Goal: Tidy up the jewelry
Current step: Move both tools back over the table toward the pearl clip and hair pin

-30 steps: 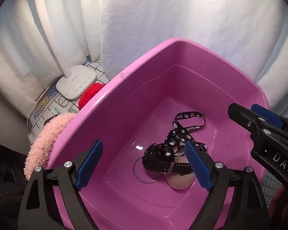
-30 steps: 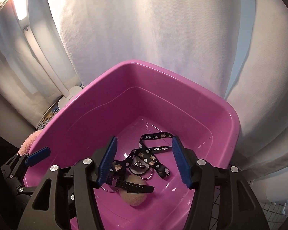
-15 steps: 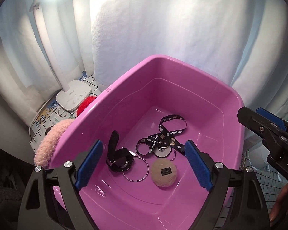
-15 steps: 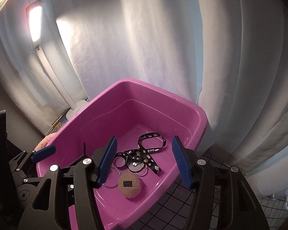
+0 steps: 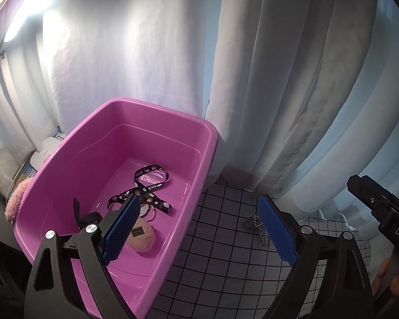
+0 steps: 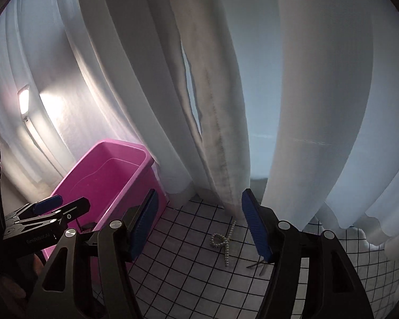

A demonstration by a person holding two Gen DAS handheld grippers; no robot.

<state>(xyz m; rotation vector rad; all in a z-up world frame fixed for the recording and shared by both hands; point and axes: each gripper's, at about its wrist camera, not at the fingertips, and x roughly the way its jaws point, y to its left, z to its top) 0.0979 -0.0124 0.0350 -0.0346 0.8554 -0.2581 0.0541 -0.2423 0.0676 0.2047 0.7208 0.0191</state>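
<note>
A pink plastic bin [image 5: 74,143] stands on the left of the checked cloth; it also shows in the right wrist view [image 6: 146,159]. In it lie a black patterned lanyard [image 5: 150,183], a metal ring [image 5: 150,214], a black watch [image 5: 79,214] and a beige round puff [image 5: 142,235]. A pearl strand [image 6: 223,239] and a thin metal clip [image 6: 258,265] lie on the cloth in the right wrist view. A small hair claw [image 5: 256,226] lies on the cloth in the left wrist view. My left gripper [image 5: 199,228] is open and empty. My right gripper [image 6: 199,228] is open and empty above the cloth.
White curtains [image 6: 226,79] hang close behind the cloth and the bin. A lit lamp [image 6: 24,103] stands at the far left, with its white base [image 5: 44,154] beside the bin. A pink fluffy item [image 5: 14,199] lies left of the bin.
Both grippers have pulled back and swung right, away from the bin. The watch now lies apart from the lanyard inside the bin. The checked cloth with the pearls and the claw has come into view.
</note>
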